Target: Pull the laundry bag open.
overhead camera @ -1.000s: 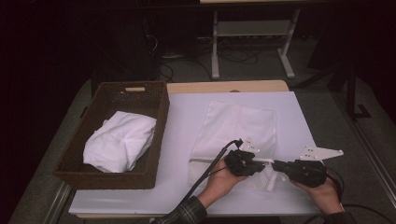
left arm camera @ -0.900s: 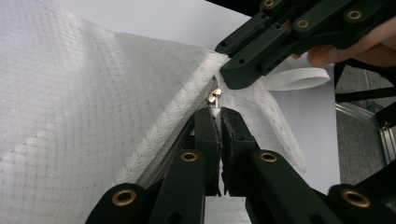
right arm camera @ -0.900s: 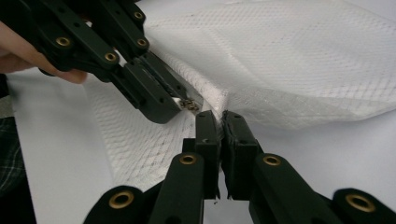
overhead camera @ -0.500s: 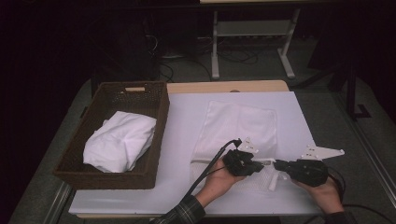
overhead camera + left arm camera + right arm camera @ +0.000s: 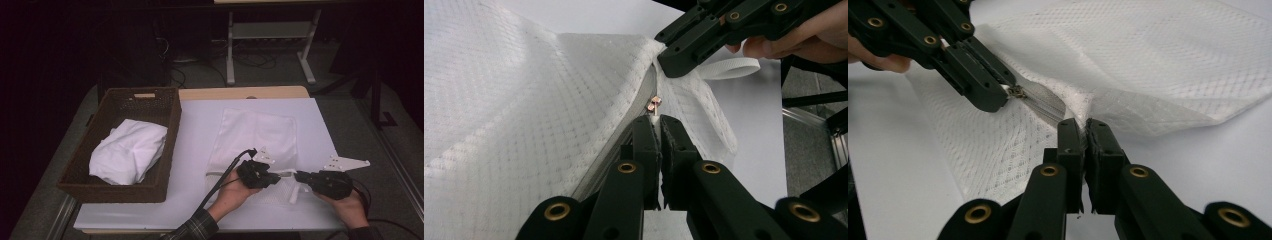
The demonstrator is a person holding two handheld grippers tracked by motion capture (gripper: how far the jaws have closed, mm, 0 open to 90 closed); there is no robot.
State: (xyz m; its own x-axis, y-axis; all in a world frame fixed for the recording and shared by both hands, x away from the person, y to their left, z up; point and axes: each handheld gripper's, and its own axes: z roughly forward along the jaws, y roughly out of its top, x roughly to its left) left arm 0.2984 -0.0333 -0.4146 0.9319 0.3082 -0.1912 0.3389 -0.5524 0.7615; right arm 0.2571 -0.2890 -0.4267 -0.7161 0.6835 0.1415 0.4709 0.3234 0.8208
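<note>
A white mesh bag (image 5: 257, 132) with a zipper lies flat in the middle of the white table (image 5: 200, 125), and its near edge is lifted. My left gripper (image 5: 276, 177) (image 5: 657, 120) is shut on the small copper zipper pull (image 5: 654, 104) at that edge. My right gripper (image 5: 299, 175) (image 5: 1085, 122) faces it from the right and is shut on the bag's mesh edge (image 5: 1083, 107) at the end of the zipper (image 5: 1045, 102), beside a white strap loop (image 5: 729, 67). The two grippers' tips are close together.
A dark wicker basket (image 5: 165, 115) stands at the table's left side with a bundled white cloth (image 5: 129, 150) in it. A wooden strip (image 5: 245, 92) runs along the table's far edge. Beyond it, a white metal frame (image 5: 270, 30) stands on the dark floor.
</note>
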